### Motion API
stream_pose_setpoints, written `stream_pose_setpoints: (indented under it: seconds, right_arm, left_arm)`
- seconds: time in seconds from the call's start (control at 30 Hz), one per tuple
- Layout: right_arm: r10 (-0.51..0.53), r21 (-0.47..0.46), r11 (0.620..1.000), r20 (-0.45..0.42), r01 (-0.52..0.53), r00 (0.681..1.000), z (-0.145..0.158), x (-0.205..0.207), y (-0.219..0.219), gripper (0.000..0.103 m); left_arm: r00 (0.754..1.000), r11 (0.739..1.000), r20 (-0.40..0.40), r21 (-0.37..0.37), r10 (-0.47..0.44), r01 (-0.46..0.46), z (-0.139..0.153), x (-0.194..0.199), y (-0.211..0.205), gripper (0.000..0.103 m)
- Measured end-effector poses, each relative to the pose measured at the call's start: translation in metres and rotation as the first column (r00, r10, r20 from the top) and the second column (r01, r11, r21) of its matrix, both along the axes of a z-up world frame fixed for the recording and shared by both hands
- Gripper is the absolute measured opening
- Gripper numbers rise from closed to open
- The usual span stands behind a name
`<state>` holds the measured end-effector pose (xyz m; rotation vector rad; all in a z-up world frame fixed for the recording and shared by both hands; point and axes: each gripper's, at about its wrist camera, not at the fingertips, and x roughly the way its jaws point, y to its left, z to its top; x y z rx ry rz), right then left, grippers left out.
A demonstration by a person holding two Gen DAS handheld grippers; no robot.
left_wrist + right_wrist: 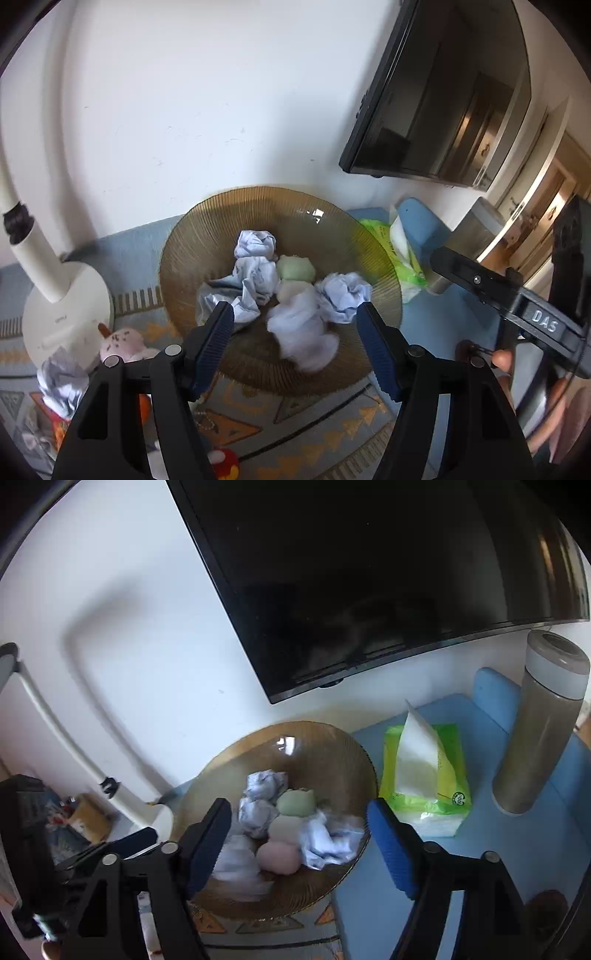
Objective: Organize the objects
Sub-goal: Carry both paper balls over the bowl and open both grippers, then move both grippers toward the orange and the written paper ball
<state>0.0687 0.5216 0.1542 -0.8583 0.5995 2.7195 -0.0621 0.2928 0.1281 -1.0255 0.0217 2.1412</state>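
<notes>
the round amber ribbed glass bowl [192,254] sits on the patterned surface against the white wall, already heaped with crumpled pale blue paper balls [345,295] and soft pastel squishy toys [295,268]. more clutter waits at the near left: another crumpled paper ball [61,384] and a pink speckled toy [123,341] beside the white lamp base [62,314]. the likely trouble is overfilling, since light paper dropped on the heap could roll over the low rim; a careless reach could also knock the tall grey flask [543,723] or the green tissue pack [424,771] at the right. the left gripper [295,338] is spread wide, holding and touching nothing. the right gripper [297,843] is likewise parted and empty above the bowl.
</notes>
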Motion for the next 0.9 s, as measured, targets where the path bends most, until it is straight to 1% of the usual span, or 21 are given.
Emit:
stream_pose_setpoints:
  seconds: [0.07, 0.13, 0.2, 0.27, 0.3, 0.33, 0.37, 0.4, 0.43, 0.47, 0.5, 0.53, 0.6, 0.67, 0.73, 0.77, 0.8, 0.9]
  right_arm:
    - [0.001, 0.023, 1.000, -0.001, -0.001, 1.000, 0.002, 0.010, -0.005, 0.077]
    - [0.048, -0.003, 0.999, -0.005, -0.048, 0.999, 0.002, 0.024, -0.015, 0.077]
    - [0.098, -0.019, 0.995, -0.002, -0.099, 0.995, -0.002, 0.035, -0.029, 0.077]
    - [0.153, -0.009, 0.988, 0.009, -0.153, 0.988, -0.005, 0.051, -0.052, 0.077]
    - [0.186, -0.007, 0.983, 0.008, -0.186, 0.983, -0.007, 0.060, -0.067, 0.077]
    - [0.204, -0.009, 0.979, 0.007, -0.204, 0.979, -0.007, 0.064, -0.074, 0.077]
    - [0.228, -0.016, 0.974, 0.004, -0.228, 0.974, -0.008, 0.071, -0.087, 0.078]
    - [0.251, -0.030, 0.967, -0.001, -0.251, 0.968, -0.010, 0.076, -0.099, 0.078]
    - [0.276, -0.052, 0.960, -0.009, -0.276, 0.961, -0.010, 0.082, -0.110, 0.081]
    - [0.295, -0.073, 0.952, -0.019, -0.296, 0.955, -0.012, 0.088, -0.122, 0.085]
    - [0.300, -0.081, 0.950, -0.024, -0.301, 0.954, -0.014, 0.091, -0.130, 0.088]
    - [0.294, -0.082, 0.952, -0.028, -0.295, 0.955, -0.022, 0.097, -0.142, 0.093]
    - [0.268, -0.056, 0.962, -0.025, -0.269, 0.963, -0.039, 0.103, -0.154, 0.095]
    - [0.219, 0.016, 0.976, -0.013, -0.219, 0.976, -0.062, 0.106, -0.166, 0.095]
    - [0.173, 0.084, 0.982, -0.015, -0.171, 0.985, -0.081, 0.106, -0.171, 0.095]
    - [0.158, 0.100, 0.982, -0.003, -0.157, 0.987, -0.090, 0.103, -0.172, 0.095]
    - [0.156, 0.095, 0.983, 0.007, -0.156, 0.988, -0.096, 0.098, -0.171, 0.095]
    - [0.151, 0.106, 0.983, 0.024, -0.152, 0.988, -0.100, 0.093, -0.169, 0.095]
  left_arm:
    - [1.000, 1.000, -0.013, 0.026, -0.002, 0.002, 0.008, 0.011, -0.020, 0.067]
    - [0.999, 0.999, -0.045, 0.037, 0.002, 0.000, 0.019, 0.027, -0.047, 0.067]
    - [0.995, 1.000, -0.102, 0.020, 0.023, -0.021, 0.033, 0.047, -0.078, 0.067]
    - [0.986, 0.998, -0.159, -0.009, 0.054, -0.056, 0.050, 0.066, -0.115, 0.071]
    - [0.980, 0.997, -0.184, -0.007, 0.080, -0.083, 0.060, 0.077, -0.136, 0.078]
    - [0.970, 0.993, -0.212, 0.011, 0.115, -0.115, 0.072, 0.090, -0.160, 0.088]
    - [0.960, 0.989, -0.236, 0.033, 0.147, -0.144, 0.082, 0.100, -0.181, 0.094]
    - [0.947, 0.983, -0.263, 0.053, 0.185, -0.177, 0.090, 0.112, -0.203, 0.103]
    - [0.929, 0.973, -0.289, 0.061, 0.231, -0.224, 0.097, 0.124, -0.225, 0.103]
    - [0.914, 0.962, -0.301, 0.042, 0.270, -0.271, 0.099, 0.133, -0.243, 0.103]
    - [0.907, 0.955, -0.303, 0.033, 0.292, -0.296, 0.097, 0.138, -0.257, 0.103]
    - [0.899, 0.945, -0.301, 0.038, 0.320, -0.324, 0.090, 0.144, -0.275, 0.103]
    - [0.880, 0.918, -0.270, 0.043, 0.390, -0.394, 0.064, 0.148, -0.304, 0.103]
    - [0.855, 0.879, -0.223, 0.025, 0.469, -0.476, 0.023, 0.141, -0.326, 0.102]
    - [0.836, 0.851, -0.181, 0.016, 0.519, -0.525, -0.026, 0.127, -0.339, 0.102]
    - [0.828, 0.839, -0.163, 0.007, 0.537, -0.544, -0.048, 0.118, -0.343, 0.102]
    - [0.816, 0.826, -0.151, -0.003, 0.558, -0.564, -0.064, 0.111, -0.344, 0.102]
    - [0.798, 0.807, -0.150, -0.003, 0.583, -0.590, -0.087, 0.101, -0.343, 0.102]
